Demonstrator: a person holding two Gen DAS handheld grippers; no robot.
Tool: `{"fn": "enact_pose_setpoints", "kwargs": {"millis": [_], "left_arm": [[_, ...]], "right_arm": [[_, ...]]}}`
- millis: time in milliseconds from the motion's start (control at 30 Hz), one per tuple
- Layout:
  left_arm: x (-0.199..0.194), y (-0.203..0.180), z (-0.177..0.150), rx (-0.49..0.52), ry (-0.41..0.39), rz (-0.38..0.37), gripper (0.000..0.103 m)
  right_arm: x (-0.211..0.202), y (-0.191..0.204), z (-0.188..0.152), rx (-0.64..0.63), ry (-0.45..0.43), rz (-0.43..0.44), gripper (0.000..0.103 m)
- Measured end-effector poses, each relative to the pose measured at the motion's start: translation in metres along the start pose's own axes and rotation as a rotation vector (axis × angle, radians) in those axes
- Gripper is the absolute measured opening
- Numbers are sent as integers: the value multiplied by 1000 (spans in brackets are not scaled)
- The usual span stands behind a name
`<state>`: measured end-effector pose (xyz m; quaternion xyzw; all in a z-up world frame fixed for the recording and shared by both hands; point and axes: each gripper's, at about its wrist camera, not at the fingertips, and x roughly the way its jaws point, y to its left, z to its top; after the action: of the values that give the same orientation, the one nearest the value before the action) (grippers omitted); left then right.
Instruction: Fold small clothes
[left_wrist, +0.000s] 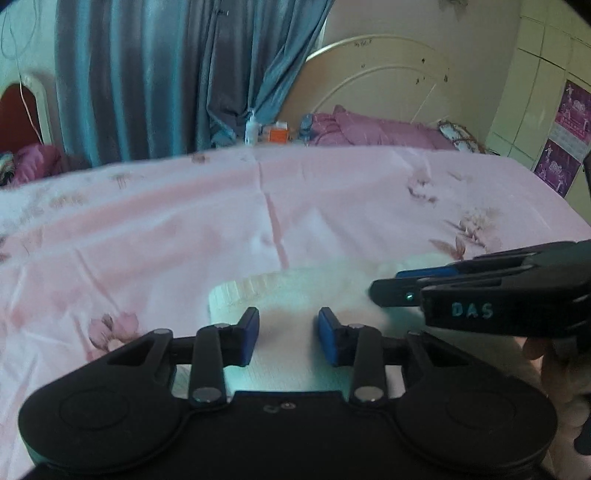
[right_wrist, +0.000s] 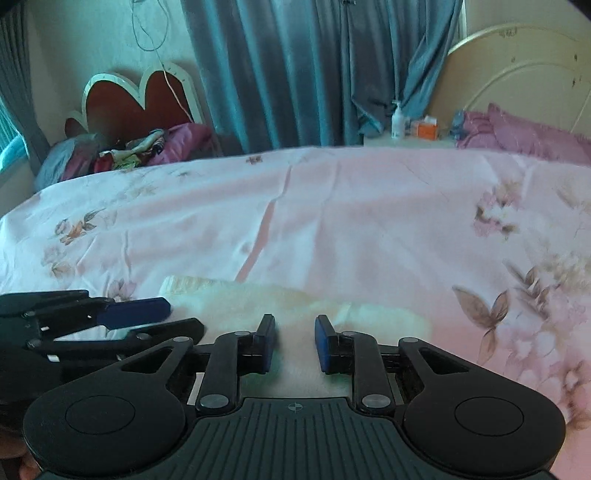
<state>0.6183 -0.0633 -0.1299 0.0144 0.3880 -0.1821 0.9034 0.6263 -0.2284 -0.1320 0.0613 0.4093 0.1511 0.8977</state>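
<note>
A small white garment (left_wrist: 295, 295) on the bed (left_wrist: 184, 221) is hovered over, low in frame, by the left gripper (left_wrist: 288, 338) and right gripper (right_wrist: 294, 343), jaws narrowly parted and empty, so an edge grasp is judged next.

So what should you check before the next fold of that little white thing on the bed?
1. White garment lying on the pink sheet: ok.
2. Cloth between the left hand-held gripper pads: ok.
3. Cloth between the right hand-held gripper pads: ok.
4. Pads actually pinching cloth: cannot tell.
5. Grippers apart, not bumping: ok.
6. Bare sheet beyond for folding: ok.
</note>
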Motion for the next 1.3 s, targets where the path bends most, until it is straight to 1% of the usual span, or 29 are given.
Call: {"fn": "enact_pose_setpoints", "kwargs": {"millis": [67,100,167,200,233,267,333,367,400,433,467,533,567,633,667,700,733,767,800,867,900,933,967,1000,1033,1100,1133,1200,1300], "left_arm": [[7,3,6,-29,13,-9,38],[8,5,9,-38,13,-11,38],[3,7,13,-45,-26,-16,37],[7,7,13,-37,3,0,38],[14,6,12,-38,33,5,38],[17,8,10,-52,45,-10,40],[13,11,12,-70,32,-9,39],[6,11,11,-71,5,-20,37],[1,10,9,-71,-20,-30,38],[0,9,8,-65,-39,-44,41],[3,7,7,-52,-37,-50,41],[18,0,11,-33,8,-33,41],[25,-2,14,-24,13,-33,44],[36,-4,22,-3,29,14,46],[39,-2,25,-10,27,21,48],[40,1,25,-22,22,36,49],[39,4,26,-38,26,37,49],[34,7,26,-52,23,24,43],[25,8,23,-55,4,17,43],[7,7,15,-61,-11,1,42],[-3,5,10,-67,-22,-16,42],[-13,1,3,-71,-35,-35,42],[-17,-4,-3,-57,-31,-43,43],[-18,-10,-9,-26,-25,-27,43],[-16,-18,-13,10,-21,-3,43],[-17,-23,-11,15,-15,16,42],[-21,-26,-7,26,-15,21,41],[-34,-33,-8,56,-30,19,40],[-47,-40,-22,59,-6,6,40]], "right_arm": [[8,3,2,-20,11,-27,23],[7,5,9,-21,3,-41,23],[-1,5,12,-16,-62,-12,23],[7,4,13,-10,-23,4,23],[18,3,10,-13,31,2,23],[26,2,6,-26,45,-6,23],[19,-2,6,0,25,-2,23],[12,-4,5,12,6,-10,23],[6,-4,2,13,-15,-17,23],[2,-2,0,3,-27,-11,23],[5,-1,-2,-14,-18,-20,23],[7,-3,-4,-11,-16,-51,23],[7,-6,-3,10,-23,-70,23],[3,-9,-5,0,-40,-153,23],[0,-11,-7,-7,-43,-173,23],[-7,-16,-11,7,-56,-156,23],[-15,-19,-14,21,-74,-157,23],[-25,-21,-17,28,-95,-164,23],[-35,-24,-20,35,-108,-149,23],[-50,-27,-28,51,-105,-95,23],[-54,-27,-33,47,-85,-56,23],[-54,-26,-36,40,-66,-39,23],[-52,-25,-40,25,-44,-44,23],[-48,-25,-44,11,-23,-65,23],[-48,-28,-47,28,-30,-75,23],[-54,-29,-46,65,-32,-93,23],[-62,-26,-46,63,-46,-99,23],[-80,-16,-51,40,-78,-55,23],[-90,-4,-69,-15,-39,-13,23]]}}
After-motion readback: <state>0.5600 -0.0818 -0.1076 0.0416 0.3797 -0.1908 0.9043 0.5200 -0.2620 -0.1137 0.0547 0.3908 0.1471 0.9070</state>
